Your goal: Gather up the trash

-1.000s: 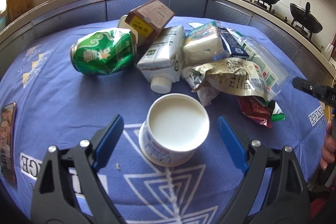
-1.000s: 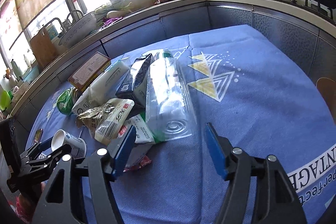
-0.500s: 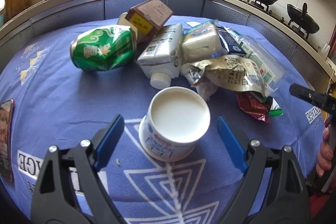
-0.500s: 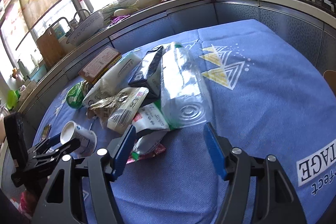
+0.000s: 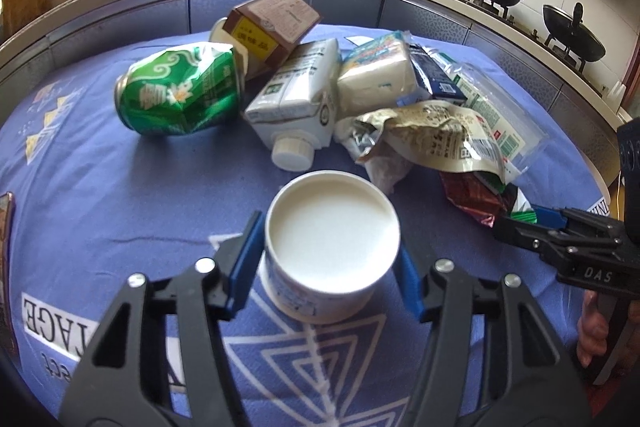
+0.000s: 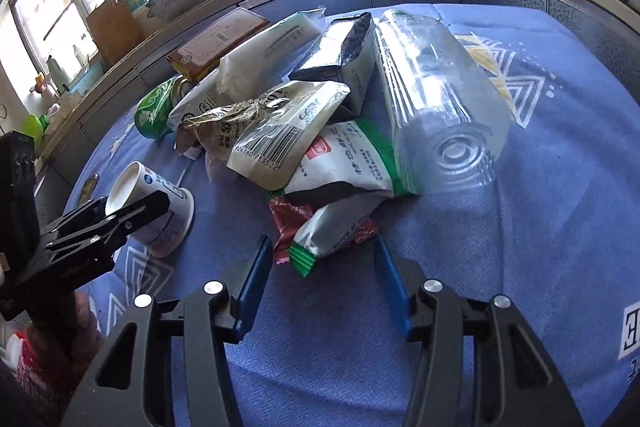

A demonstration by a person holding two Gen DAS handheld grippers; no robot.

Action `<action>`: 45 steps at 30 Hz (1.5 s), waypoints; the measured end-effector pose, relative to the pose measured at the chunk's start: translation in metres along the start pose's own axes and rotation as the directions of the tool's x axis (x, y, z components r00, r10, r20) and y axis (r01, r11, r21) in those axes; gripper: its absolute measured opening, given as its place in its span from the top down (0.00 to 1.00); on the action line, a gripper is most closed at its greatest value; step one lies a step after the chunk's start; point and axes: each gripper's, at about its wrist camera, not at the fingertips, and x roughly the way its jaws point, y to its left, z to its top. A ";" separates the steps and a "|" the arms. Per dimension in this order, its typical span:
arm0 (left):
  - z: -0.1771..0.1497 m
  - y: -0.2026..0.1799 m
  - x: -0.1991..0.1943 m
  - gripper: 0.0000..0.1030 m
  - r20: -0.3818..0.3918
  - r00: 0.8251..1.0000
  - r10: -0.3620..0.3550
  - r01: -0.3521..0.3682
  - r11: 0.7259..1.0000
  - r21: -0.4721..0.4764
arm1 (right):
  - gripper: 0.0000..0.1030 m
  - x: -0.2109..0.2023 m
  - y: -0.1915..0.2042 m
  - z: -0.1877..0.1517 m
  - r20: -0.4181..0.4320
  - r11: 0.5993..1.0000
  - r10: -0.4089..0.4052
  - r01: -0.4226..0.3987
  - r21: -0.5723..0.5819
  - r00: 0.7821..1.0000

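A blue cloth [image 5: 120, 195] with white triangles covers the table, and a heap of trash lies on it. In the left wrist view, a crushed green can [image 5: 180, 95] lies on its side at about ten o'clock. Just right of it, at twelve o'clock, a brown box [image 5: 272, 23] leans on a white carton [image 5: 296, 99] whose round cap [image 5: 292, 155] points toward the camera. Right of the carton is a white packet [image 5: 376, 79], and at two o'clock a crinkled snack bag [image 5: 432, 135] lies on top of other wrappers. In the middle of the view stands a white paper cup [image 5: 332, 227]. The left tongs [image 5: 330, 259] have the cup between their blue pads [image 5: 244, 263]. The jaws are closing, and the pads sit right at the cup's sides, though I cannot tell for sure if they press it yet. At four o'clock the right tongs [image 5: 516, 227] reach in by a red wrapper [image 5: 468, 195]. In the right wrist view, the cup [image 6: 156, 211] is at nine o'clock with the left tongs [image 6: 132, 203] around it. In the middle lies the pile of bags, and a big clear bottle [image 6: 436, 99] lies on its side at one o'clock. The right tongs [image 6: 324, 279] are partly open and closing, with the end of a small green and white wrapper [image 6: 332, 227] between the blue pads [image 6: 254, 279], not touched yet.
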 end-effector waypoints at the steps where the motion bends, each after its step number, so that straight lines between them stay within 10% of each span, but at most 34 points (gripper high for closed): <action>1: -0.001 0.001 -0.001 0.44 0.000 1.000 -0.001 0.001 1.000 -0.003 | 0.47 0.002 0.003 0.002 0.005 1.000 -0.010 0.011 -0.019 1.000; 5: -0.002 0.001 -0.007 0.44 0.003 1.000 -0.001 0.001 1.000 -0.009 | 0.48 0.012 0.011 0.005 0.024 0.994 -0.053 0.055 -0.090 0.998; 7: -0.002 0.001 -0.011 0.44 0.007 1.000 0.001 0.000 1.000 -0.012 | 0.75 0.013 0.010 0.005 0.021 0.995 -0.039 0.041 -0.095 0.999; 16: -0.006 -0.007 -0.028 0.44 0.014 1.000 -0.013 0.013 1.000 -0.011 | 0.99 -0.004 0.007 -0.020 -0.107 0.988 0.120 -0.129 -0.084 0.987; 29: -0.002 -0.020 -0.035 0.44 0.022 1.000 -0.016 0.016 1.000 0.006 | 0.91 -0.022 -0.030 -0.011 -0.029 0.914 0.358 -0.343 0.217 0.933; 31: -0.003 -0.018 -0.033 0.44 0.018 1.000 -0.018 0.018 1.000 0.001 | 0.46 -0.022 -0.029 -0.005 -0.032 0.901 0.381 -0.363 0.238 0.924; 33: -0.003 -0.015 -0.031 0.44 0.014 1.000 -0.021 0.021 1.000 -0.005 | 0.29 -0.029 -0.026 0.003 0.014 0.911 0.354 -0.348 0.221 0.935; 38: -0.003 -0.010 -0.030 0.44 0.023 0.999 -0.029 0.030 0.999 -0.013 | 0.37 -0.039 -0.008 0.039 0.057 0.964 0.256 -0.259 0.056 0.965; 40: -0.003 -0.008 -0.031 0.44 0.028 0.999 -0.035 0.035 0.999 -0.018 | 0.54 -0.026 -0.012 0.053 0.043 0.966 0.243 -0.246 0.079 0.969; 45: -0.002 -0.005 -0.032 0.44 0.039 0.998 -0.044 0.045 0.999 -0.025 | 0.59 0.003 -0.027 0.064 0.009 0.957 0.223 -0.221 0.187 0.975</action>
